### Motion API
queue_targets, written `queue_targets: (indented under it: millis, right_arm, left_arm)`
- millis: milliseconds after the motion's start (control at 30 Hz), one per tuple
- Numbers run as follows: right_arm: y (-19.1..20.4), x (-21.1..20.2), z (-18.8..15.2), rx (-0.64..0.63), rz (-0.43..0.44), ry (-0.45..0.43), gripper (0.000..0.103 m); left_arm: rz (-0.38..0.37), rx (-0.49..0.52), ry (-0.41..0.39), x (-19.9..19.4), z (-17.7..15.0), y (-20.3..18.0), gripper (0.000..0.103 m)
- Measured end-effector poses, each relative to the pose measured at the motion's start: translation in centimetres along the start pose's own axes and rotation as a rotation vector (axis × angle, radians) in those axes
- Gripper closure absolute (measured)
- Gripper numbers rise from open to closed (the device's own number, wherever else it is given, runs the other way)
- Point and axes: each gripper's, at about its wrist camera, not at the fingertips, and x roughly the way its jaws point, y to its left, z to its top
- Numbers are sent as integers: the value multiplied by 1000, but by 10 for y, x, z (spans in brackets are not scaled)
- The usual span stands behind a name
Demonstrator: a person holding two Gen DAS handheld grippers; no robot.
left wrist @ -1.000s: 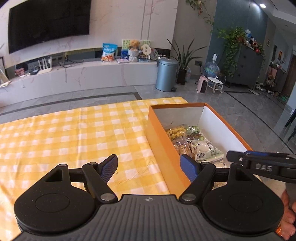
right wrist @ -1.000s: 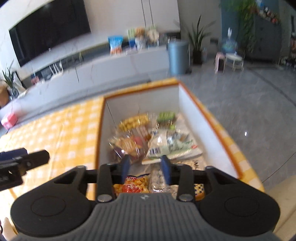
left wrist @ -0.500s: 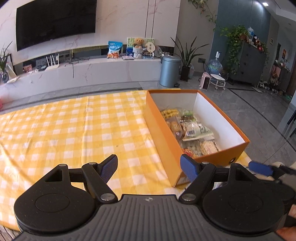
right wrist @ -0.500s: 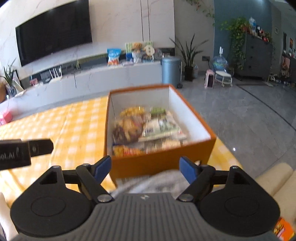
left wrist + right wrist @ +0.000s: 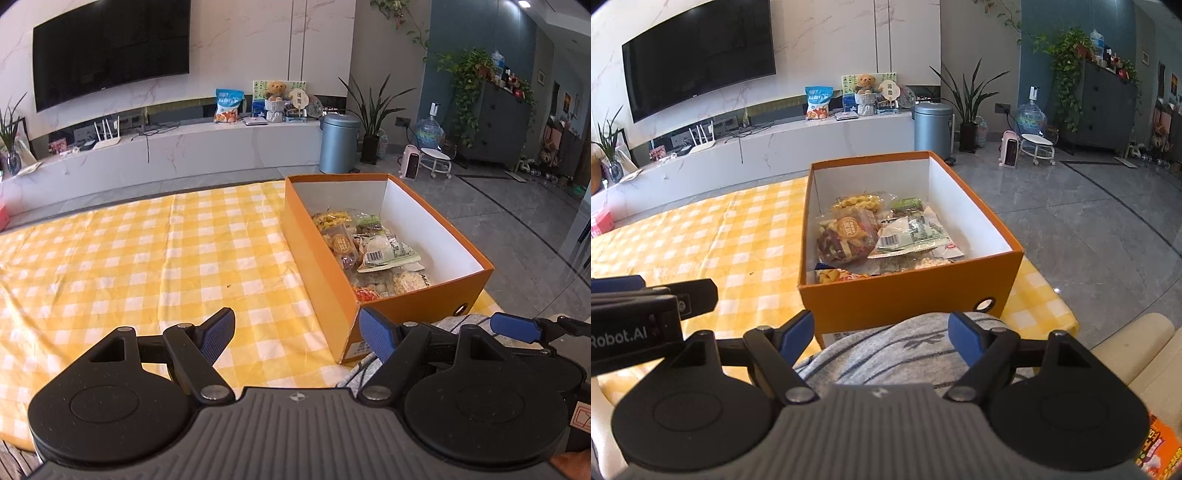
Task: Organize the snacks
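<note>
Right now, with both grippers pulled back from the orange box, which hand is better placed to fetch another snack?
Probably the right. An orange snack packet lies beside the open right gripper. The left gripper, also open, faces only bare tablecloth.

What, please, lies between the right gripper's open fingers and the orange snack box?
In the right wrist view, grey striped clothing fills the stretch between the right gripper and the orange box; nothing else lies there.

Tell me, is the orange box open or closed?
Open. The orange box has no lid on it, and the snack packets lying inside show from above in both views.
</note>
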Motion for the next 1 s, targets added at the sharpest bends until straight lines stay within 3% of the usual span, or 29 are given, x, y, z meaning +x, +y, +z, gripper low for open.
queue_targets:
  millis: [467, 567, 667, 700, 767, 1000]
  right_arm:
    - [-4, 4, -2, 4, -5, 33, 34]
    - [-16, 2, 0, 90, -8, 10, 39]
    - [-42, -7, 10, 227, 35, -11, 39]
    - [-46, -11, 12, 233, 19, -28, 39]
    - [-51, -18, 13, 216, -33, -50, 39]
    - [-58, -16, 6, 177, -58, -30, 39]
  left_arm:
    - [16, -20, 25, 1, -4, -6, 12]
    - [-27, 176, 144, 14, -17, -28, 13]
    - [-86, 104, 181, 18, -33, -34, 13]
    - [-98, 124, 195, 19, -35, -39, 13]
    - [-93, 173, 181, 16, -37, -49, 13]
    - [-32, 130, 84, 2, -23, -43, 13]
